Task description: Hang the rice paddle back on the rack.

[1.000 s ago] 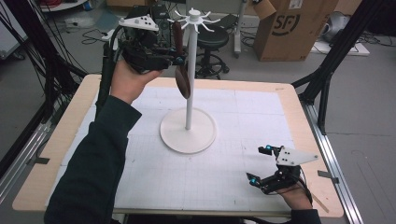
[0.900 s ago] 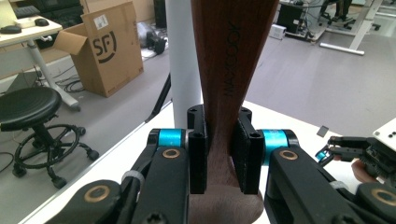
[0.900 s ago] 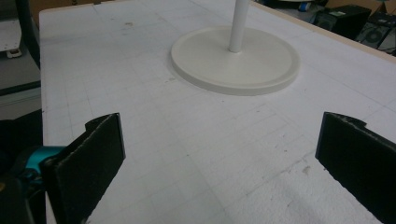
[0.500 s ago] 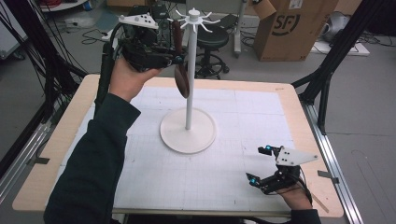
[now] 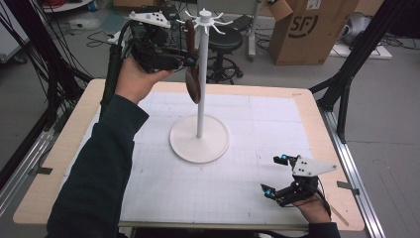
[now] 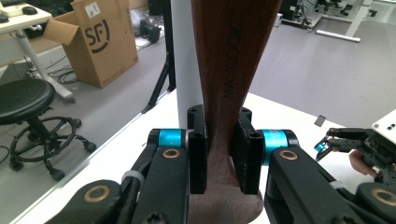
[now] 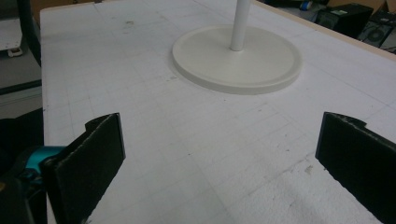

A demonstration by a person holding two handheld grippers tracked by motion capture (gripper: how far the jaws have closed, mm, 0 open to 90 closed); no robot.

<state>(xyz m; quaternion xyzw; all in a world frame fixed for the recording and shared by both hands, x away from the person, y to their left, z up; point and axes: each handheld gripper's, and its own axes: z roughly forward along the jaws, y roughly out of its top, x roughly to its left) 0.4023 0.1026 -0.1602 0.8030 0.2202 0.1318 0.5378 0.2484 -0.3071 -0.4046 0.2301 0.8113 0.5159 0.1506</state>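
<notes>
Wooden spoon hangs beside the stand's post, high view; hooking unconfirmed. Left gripper view: left gripper fingers pinch its handle; release remains. Right gripper view: right gripper fingers spread, idle over bench.

Cardboard box with SF print on floor behind table. Black stool beside it, cables on grey floor. Small tape strip at table's right edge.
</notes>
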